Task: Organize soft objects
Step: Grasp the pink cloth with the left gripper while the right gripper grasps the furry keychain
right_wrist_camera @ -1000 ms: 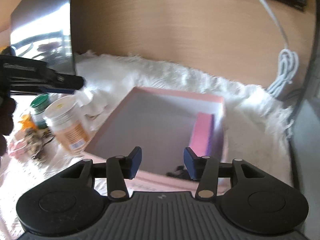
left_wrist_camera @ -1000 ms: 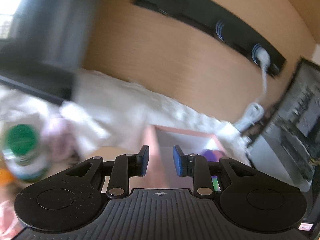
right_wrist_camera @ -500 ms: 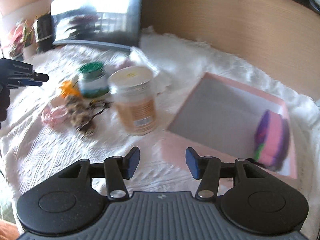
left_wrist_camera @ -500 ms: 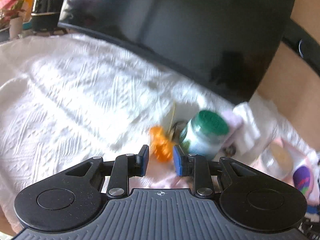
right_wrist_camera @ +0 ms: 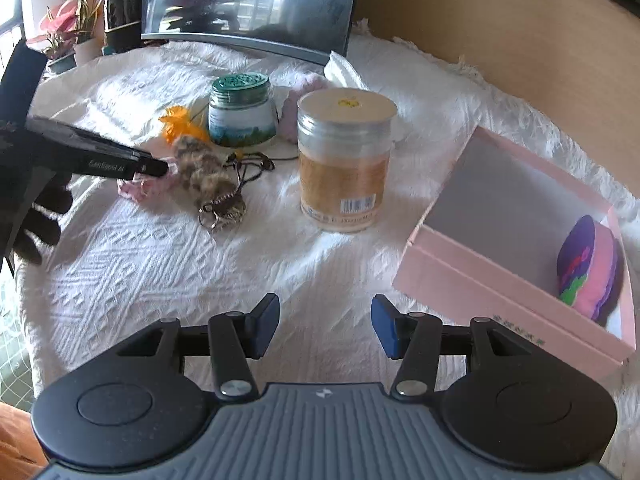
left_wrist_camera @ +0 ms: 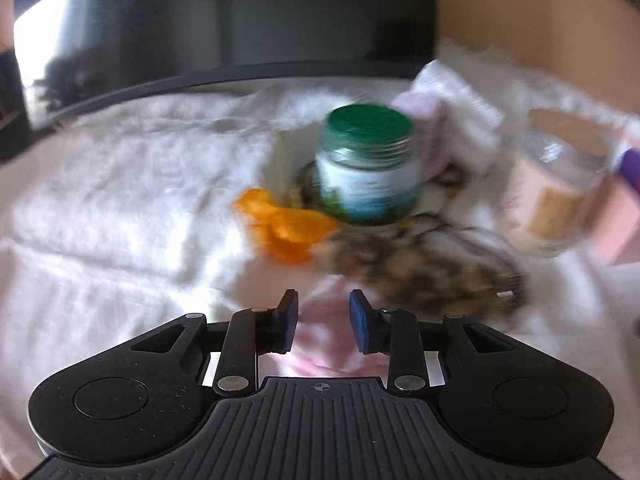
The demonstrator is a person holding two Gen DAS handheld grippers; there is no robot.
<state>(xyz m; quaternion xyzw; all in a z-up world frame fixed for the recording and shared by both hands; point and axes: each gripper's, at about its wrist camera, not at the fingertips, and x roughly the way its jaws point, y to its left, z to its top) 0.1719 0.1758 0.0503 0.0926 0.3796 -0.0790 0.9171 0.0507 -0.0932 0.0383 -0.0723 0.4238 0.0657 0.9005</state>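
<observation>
Now my left gripper (left_wrist_camera: 323, 322), swung down from the wall, spreads its fingers around the crumpled pink fluffy cloth (left_wrist_camera: 320, 336); right gripper (right_wrist_camera: 325, 326) hovers released.

You are at a home bench covered by a white textured cloth (right_wrist_camera: 160, 280), with a fluffy white rug (right_wrist_camera: 420, 92) on it. Behind the cloth a dark monitor (right_wrist_camera: 248, 4) leans against a wood-panelled wall (right_wrist_camera: 500, 40). Left of the monitor, potted plants (right_wrist_camera: 64, 36) stand by a window.
</observation>
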